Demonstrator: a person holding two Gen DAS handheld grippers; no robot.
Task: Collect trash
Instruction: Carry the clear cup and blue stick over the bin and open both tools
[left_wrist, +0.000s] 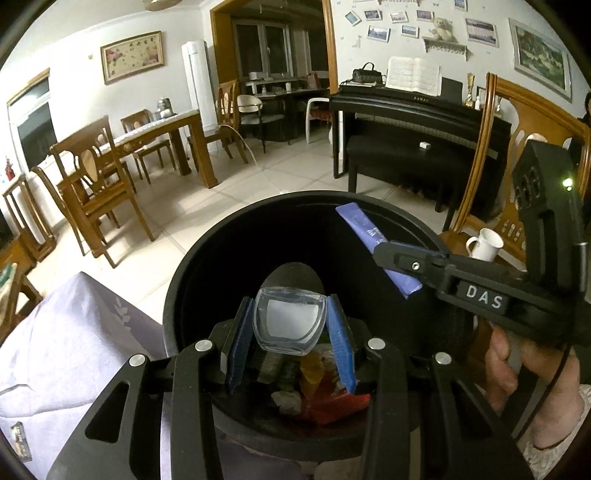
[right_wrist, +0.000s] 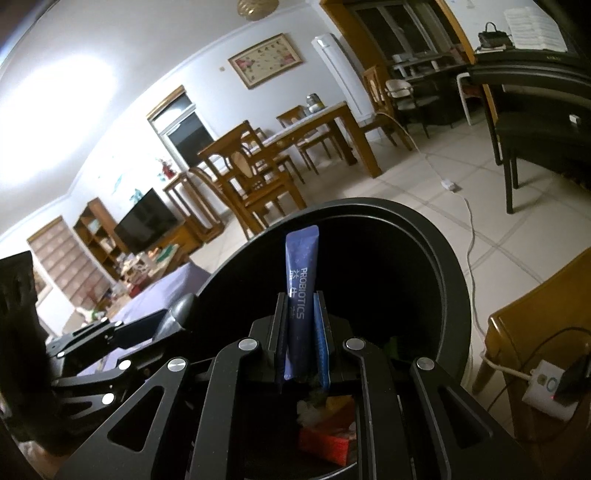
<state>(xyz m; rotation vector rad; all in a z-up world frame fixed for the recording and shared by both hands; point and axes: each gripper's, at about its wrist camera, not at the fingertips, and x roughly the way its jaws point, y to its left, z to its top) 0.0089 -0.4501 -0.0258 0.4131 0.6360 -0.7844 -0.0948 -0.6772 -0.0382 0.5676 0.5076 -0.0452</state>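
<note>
A round black trash bin (left_wrist: 192, 273) stands below both grippers, with red, orange and white scraps (left_wrist: 325, 391) at its bottom. My left gripper (left_wrist: 290, 321) is shut on a small clear plastic cup (left_wrist: 288, 321) and holds it over the bin's mouth. My right gripper (right_wrist: 301, 332) is shut on a blue probiotics sachet (right_wrist: 301, 266), which points up and forward above the same bin (right_wrist: 436, 266). In the left wrist view the right gripper (left_wrist: 388, 251) reaches in from the right with the sachet (left_wrist: 364, 225) sticking out over the bin.
A cloth-covered table corner (left_wrist: 74, 332) lies left of the bin. A wooden chair (left_wrist: 498, 155) with a white mug (left_wrist: 485, 243) stands at the right. A dining table with chairs (left_wrist: 147, 147) and a black piano (left_wrist: 417, 122) stand farther back on the tiled floor. A power strip (right_wrist: 543, 387) lies at right.
</note>
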